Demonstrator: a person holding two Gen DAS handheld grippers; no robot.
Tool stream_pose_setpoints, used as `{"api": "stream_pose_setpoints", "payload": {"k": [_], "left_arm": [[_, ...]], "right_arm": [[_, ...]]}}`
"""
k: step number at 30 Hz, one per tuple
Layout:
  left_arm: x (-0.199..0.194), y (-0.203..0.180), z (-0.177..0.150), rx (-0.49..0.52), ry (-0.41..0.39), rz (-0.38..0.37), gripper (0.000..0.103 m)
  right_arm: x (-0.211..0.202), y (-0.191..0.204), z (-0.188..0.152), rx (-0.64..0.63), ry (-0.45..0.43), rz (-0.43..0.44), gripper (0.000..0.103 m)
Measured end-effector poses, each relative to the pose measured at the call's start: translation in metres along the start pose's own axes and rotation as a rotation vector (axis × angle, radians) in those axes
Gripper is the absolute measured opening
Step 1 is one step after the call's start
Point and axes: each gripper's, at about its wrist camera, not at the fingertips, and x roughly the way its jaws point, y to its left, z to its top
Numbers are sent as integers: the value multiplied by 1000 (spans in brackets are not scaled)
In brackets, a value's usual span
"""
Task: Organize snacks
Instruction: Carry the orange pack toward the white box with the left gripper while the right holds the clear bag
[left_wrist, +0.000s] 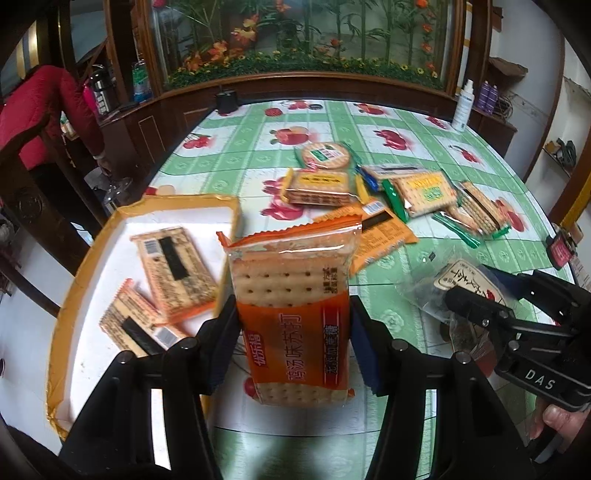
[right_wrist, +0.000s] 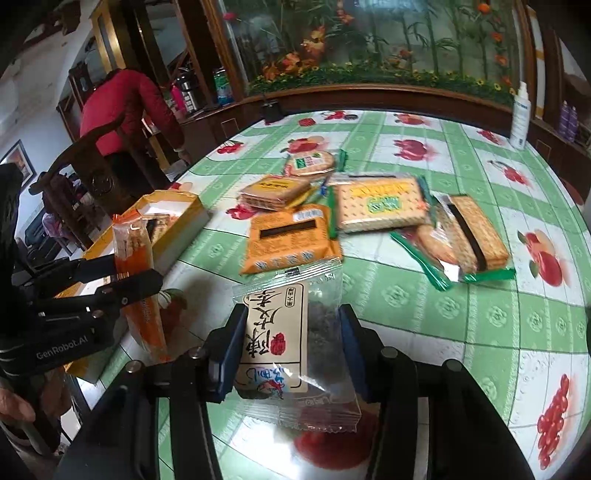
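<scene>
My left gripper (left_wrist: 293, 332) is shut on an orange soda cracker pack (left_wrist: 291, 295) and holds it above the table, just right of the yellow-rimmed box (left_wrist: 225, 201). The box holds two cracker packs (left_wrist: 173, 273). My right gripper (right_wrist: 291, 354) is shut on a clear packet with a cream label (right_wrist: 284, 343), held over the table's front. In the left wrist view the right gripper (left_wrist: 476, 314) shows at right with that packet (left_wrist: 454, 284). In the right wrist view the left gripper (right_wrist: 136, 280) shows at left with the orange pack (right_wrist: 136, 258).
Several cracker packs lie in a pile mid-table: an orange one (right_wrist: 291, 236), a yellow-green one (right_wrist: 380, 206), a round one (right_wrist: 310, 162). A white spray bottle (right_wrist: 520, 114) stands at the far right edge. A wooden chair (right_wrist: 99, 173) and a person in red (right_wrist: 125, 107) are at left.
</scene>
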Motion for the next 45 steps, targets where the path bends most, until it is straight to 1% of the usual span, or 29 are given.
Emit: {"api": "stream_pose_setpoints", "payload": {"k": [5, 12, 16, 18, 27, 36, 41, 45], "left_arm": [[1, 10, 0, -20, 4, -2, 58], [-6, 18, 3, -28, -9, 0, 58], [-10, 30, 6, -49, -10, -2, 58], [-11, 38, 8, -70, 2, -35, 58], [-24, 50, 13, -103, 8, -117, 58], [-34, 76, 22, -183, 26, -242, 57], [-39, 80, 25, -188, 19, -273, 57], [-49, 92, 28, -195, -10, -251, 57]], "right_arm": [[7, 7, 1, -15, 17, 5, 48], [5, 18, 10, -35, 4, 18, 48], [7, 28, 16, -53, -2, 34, 48], [7, 35, 20, -68, -7, 44, 48], [10, 57, 33, -107, -21, 68, 48], [10, 70, 42, -125, -31, 87, 48], [9, 74, 47, -127, -42, 95, 48], [11, 77, 50, -122, -43, 114, 48]]}}
